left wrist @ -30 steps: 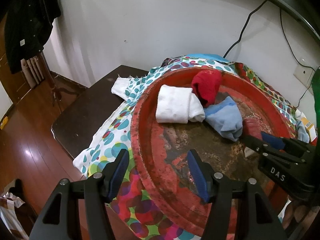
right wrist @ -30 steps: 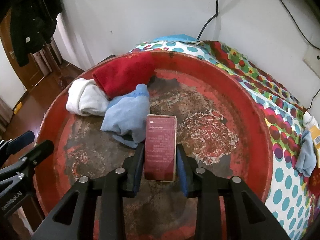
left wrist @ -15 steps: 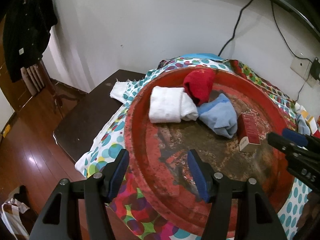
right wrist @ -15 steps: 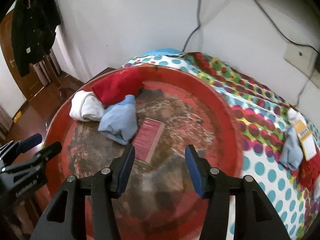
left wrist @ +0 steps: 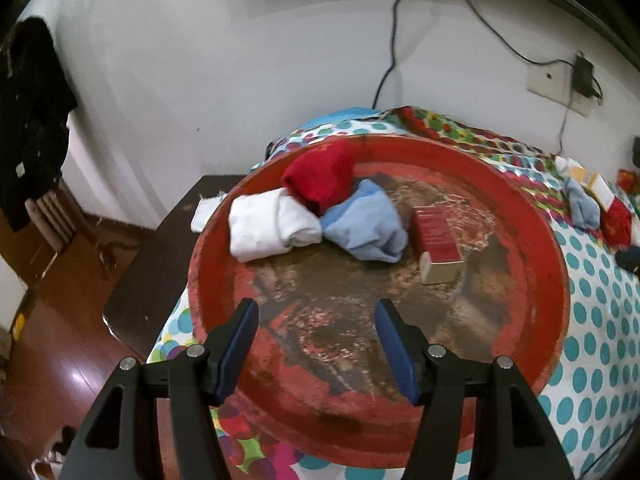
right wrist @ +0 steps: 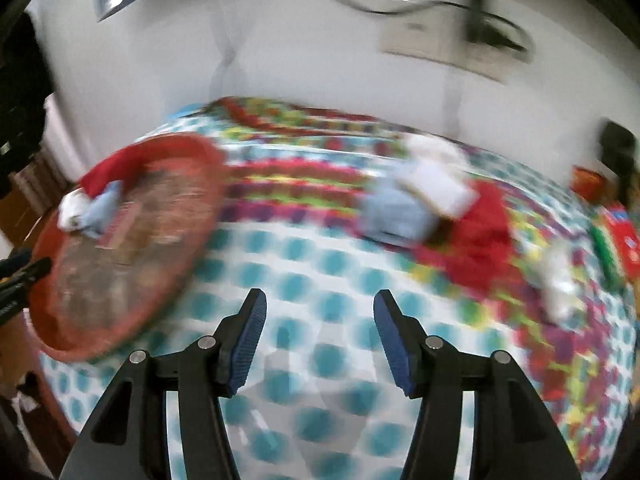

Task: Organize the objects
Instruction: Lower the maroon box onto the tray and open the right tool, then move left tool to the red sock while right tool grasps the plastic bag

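A round red tray sits on the left part of the counter, on a polka-dot cloth. Already gathered in it, along its far-left side, are a white rolled sock, a red sock and a light blue sock, all touching one another, with a dark red box lying flat just beside the blue one, nearer the tray's middle.

The left tongs hover over the tray's near edge, spread wide and holding nothing. The right tongs are also wide and empty, over bare cloth to the right of the tray; this view is smeared by motion.

Judging by what lies outside the tray, the job looks roughly half done. Toward the counter's right side a loose cluster remains: a light blue piece, a red cloth touching it, and a pale tagged item on top of them. Farther right lie a whitish object and some packaging, too blurred to name. The right tongs point towards that cluster, which is probably the next pick.
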Motion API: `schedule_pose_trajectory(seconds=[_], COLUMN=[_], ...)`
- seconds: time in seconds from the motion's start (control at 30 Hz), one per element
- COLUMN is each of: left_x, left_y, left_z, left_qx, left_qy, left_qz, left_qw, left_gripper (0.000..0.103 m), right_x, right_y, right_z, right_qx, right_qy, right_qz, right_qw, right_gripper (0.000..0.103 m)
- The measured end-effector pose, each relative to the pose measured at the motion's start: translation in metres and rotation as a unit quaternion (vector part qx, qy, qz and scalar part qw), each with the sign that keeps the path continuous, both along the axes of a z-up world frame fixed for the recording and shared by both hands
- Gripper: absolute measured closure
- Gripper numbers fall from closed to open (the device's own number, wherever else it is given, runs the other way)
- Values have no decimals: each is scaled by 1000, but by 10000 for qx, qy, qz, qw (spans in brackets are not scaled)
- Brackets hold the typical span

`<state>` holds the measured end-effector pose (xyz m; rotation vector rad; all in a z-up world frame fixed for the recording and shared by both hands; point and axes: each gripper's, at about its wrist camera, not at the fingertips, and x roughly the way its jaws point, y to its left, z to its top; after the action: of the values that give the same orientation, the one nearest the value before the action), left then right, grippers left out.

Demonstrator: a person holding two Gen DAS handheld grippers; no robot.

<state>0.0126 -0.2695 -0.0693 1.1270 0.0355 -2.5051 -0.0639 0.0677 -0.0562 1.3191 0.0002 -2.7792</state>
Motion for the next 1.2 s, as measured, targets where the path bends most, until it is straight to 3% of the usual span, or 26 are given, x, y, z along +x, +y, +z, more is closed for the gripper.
schedule_pose_trajectory(seconds=[0.2, 0.33, 0.5, 0.63, 0.77, 0.8, 0.83, 0.87, 1.0, 1.13, 1.2], left_x=[0, -1, -6, -28, -65, -73, -87, -95, -131, -165, -185], left_y=[22, 44, 80, 117, 171, 182, 199, 210, 257, 287, 298], left_z=[5, 10, 27, 38, 35, 32, 27, 24, 12, -2, -13], left_qx=[-322, -512, -137, 447, 531, 601, 740, 795, 862, 1484, 1687], left_qy=[128, 106, 310, 261, 75, 19, -120, -211, -482, -792, -991], left_qz=[-317, -615, -1245, -2033, -2528, -2652, -2857, -2967, -3240, -3431, -3297], left_qw=[9989, 9967, 9916, 9778, 9660, 9623, 9554, 9514, 9409, 9241, 9236], left_gripper=[41, 41, 41, 41, 41, 41, 41, 41, 41, 41, 41], right_x=[4, -6, -24, -41, -48, -49, -48, -47, -33, -26, -26], right_y=[103, 138, 151, 150, 149, 148, 148, 148, 152, 158, 158], right_z=[-3, -11, -23, -35, -41, -41, -40, -40, -40, -40, -40], right_qx=[-151, -188, -19, -46, -47, -40, -45, -50, -107, -198, -244], right_qy=[132, 132, 37, -71, -74, -58, -60, -53, -29, -31, -30], right_qz=[-953, -1118, -1050, -894, -817, -762, -702, -651, -562, -496, -487], right_qw=[9952, 9935, 9945, 9960, 9966, 9971, 9975, 9979, 9984, 9986, 9985], right_gripper=[48, 48, 46, 45, 47, 53, 65, 67, 67, 66, 66])
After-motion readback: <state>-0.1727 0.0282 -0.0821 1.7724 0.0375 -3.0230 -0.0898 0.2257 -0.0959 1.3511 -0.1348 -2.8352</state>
